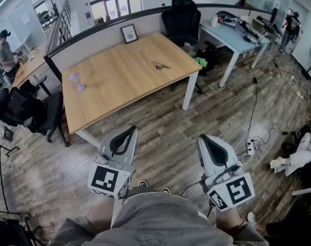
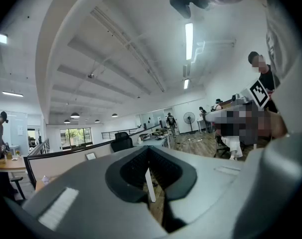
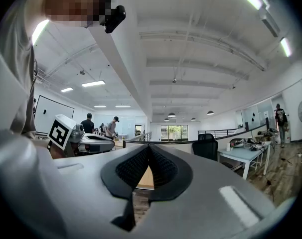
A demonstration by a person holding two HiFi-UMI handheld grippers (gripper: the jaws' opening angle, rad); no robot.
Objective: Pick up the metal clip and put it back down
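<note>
The metal clip (image 1: 159, 65) lies small and dark on the light wooden table (image 1: 119, 86), towards its far right part. Both grippers are held low in front of the person's body, well short of the table and over the wood floor. My left gripper (image 1: 131, 130) points towards the table's near edge, and its jaws (image 2: 148, 151) meet with nothing between them. Beside it, my right gripper (image 1: 202, 139) has its jaws (image 3: 148, 148) closed together and empty too. Neither gripper view shows the clip.
A purple dumbbell (image 1: 77, 81) lies on the table's left part and a framed picture (image 1: 129, 33) leans on the divider behind. Black chairs (image 1: 181, 17) (image 1: 27, 111) stand at the far and left sides. A power strip with cables (image 1: 250, 147) lies on the floor at right.
</note>
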